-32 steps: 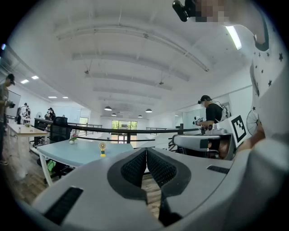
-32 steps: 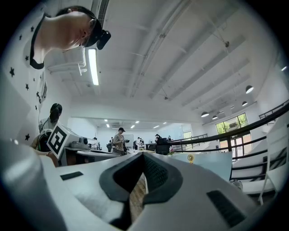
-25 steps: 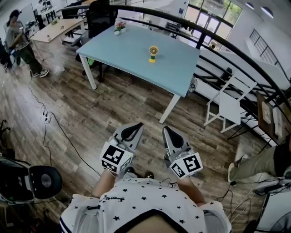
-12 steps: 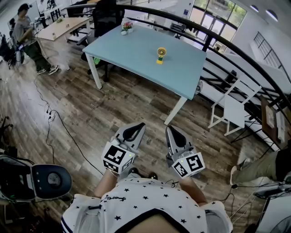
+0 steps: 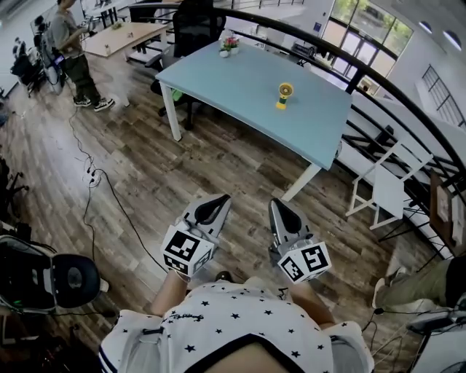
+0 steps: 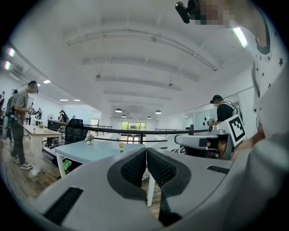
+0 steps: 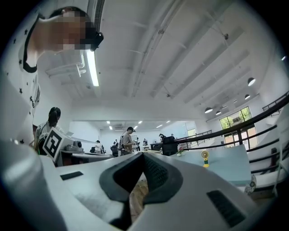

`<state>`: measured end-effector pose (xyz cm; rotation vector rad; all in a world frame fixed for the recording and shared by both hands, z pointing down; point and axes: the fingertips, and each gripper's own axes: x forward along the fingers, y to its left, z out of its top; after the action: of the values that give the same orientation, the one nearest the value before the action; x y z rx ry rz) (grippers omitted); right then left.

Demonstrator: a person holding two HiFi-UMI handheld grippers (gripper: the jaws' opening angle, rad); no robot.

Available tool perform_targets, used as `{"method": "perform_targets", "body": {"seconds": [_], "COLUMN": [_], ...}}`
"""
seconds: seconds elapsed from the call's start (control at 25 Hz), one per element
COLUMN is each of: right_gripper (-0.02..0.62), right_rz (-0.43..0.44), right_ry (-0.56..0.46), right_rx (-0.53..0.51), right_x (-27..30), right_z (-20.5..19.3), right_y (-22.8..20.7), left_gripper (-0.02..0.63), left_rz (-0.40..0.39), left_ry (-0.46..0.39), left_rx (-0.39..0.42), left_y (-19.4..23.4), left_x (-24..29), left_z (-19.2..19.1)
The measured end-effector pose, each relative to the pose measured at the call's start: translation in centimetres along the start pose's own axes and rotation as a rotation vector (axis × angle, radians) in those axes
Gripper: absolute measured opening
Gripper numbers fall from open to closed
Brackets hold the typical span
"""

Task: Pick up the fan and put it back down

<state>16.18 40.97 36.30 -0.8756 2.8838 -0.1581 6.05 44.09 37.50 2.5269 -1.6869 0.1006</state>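
Observation:
A small yellow fan [image 5: 284, 95] stands upright on a light blue table [image 5: 240, 87], well ahead of me across the wood floor. It also shows small as the fan [image 6: 121, 146] in the left gripper view and the fan [image 7: 205, 158] in the right gripper view. My left gripper [image 5: 220, 198] is held close to my body, its jaws shut with nothing between them. My right gripper [image 5: 275, 204] is beside it, also shut and empty. Both point level toward the table and are far from the fan.
A small flower pot [image 5: 228, 45] sits at the table's far corner, with a black chair [image 5: 195, 22] behind it. A black railing [image 5: 378, 95] runs past the table; white chairs [image 5: 386, 193] stand right. A cable [image 5: 95, 189] trails over the floor. A person [image 5: 73, 51] stands far left.
The table and fan have shifted right and a little lower in the head view as I move across the floor. Both grippers stay shut and held together.

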Motion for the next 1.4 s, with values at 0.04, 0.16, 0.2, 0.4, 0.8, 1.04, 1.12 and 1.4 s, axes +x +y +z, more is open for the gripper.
{"method": "perform_targets", "body": {"seconds": [0.04, 0.16, 0.2, 0.4, 0.8, 1.04, 1.12, 1.4], "right_gripper": [-0.003, -0.003, -0.003, -0.003, -0.003, -0.003, -0.003, -0.002], "right_rz": [0.008, 0.012, 0.007, -0.014, 0.048, 0.061, 0.047, -0.002], "right_ry": [-0.002, 0.003, 0.007, 0.021, 0.017, 0.023, 0.031, 0.052], "right_rx": [0.006, -0.005, -0.005, -0.005, 0.013, 0.012, 0.014, 0.008], "right_x": [0.3, 1.0, 1.2, 2.5, 9.1, 13.2, 14.4, 17.4], "right_z": [0.1, 0.2, 0.2, -0.5, -1.8, -2.5, -2.7, -3.4], "right_y": [0.3, 0.2, -0.1, -1.8, -4.8, -8.1, -9.9, -16.0], "left_gripper": [0.029, 0.029, 0.029, 0.029, 0.029, 0.029, 0.029, 0.029], "left_rz": [0.004, 0.009, 0.010, 0.033, 0.139, 0.147, 0.132, 0.085], "left_ry": [0.000, 0.002, 0.002, 0.009, 0.043, 0.046, 0.050, 0.058], "left_rx": [-0.005, -0.014, -0.016, -0.020, -0.005, -0.004, -0.002, 0.005], "left_y": [0.5, 1.4, 1.6, 3.0, 8.6, 11.7, 12.3, 14.3], "left_x": [-0.1, -0.1, 0.0, 0.1, 1.9, 6.1, 8.1, 14.9], "left_z": [-0.2, -0.5, -0.5, -1.0, -1.2, -1.2, -1.0, -0.9]}}
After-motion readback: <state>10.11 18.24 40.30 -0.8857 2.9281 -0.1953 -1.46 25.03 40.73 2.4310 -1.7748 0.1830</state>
